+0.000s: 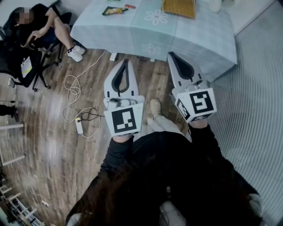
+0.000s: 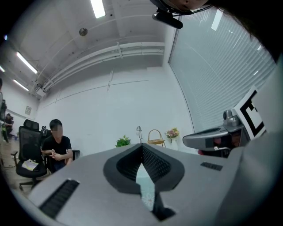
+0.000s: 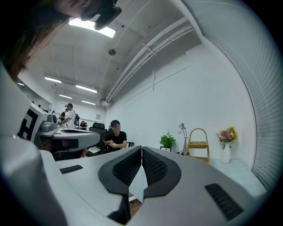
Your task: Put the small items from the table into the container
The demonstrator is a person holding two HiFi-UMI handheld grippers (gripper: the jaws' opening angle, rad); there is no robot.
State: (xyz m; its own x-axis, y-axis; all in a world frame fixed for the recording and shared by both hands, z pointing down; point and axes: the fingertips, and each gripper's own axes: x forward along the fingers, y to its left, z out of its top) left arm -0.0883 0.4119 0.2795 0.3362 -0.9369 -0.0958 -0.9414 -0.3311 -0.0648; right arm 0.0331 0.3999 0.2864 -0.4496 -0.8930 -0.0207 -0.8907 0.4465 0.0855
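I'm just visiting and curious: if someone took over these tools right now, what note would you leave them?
Left gripper: jaws shut, empty. Right gripper: the same. Both point level, short of the table.
A dark packet and a small red item lie on its cloth; a yellow basket, likely the container, stands right of them in the head view.
Done: nothing that shows. Left: every item into the basket.
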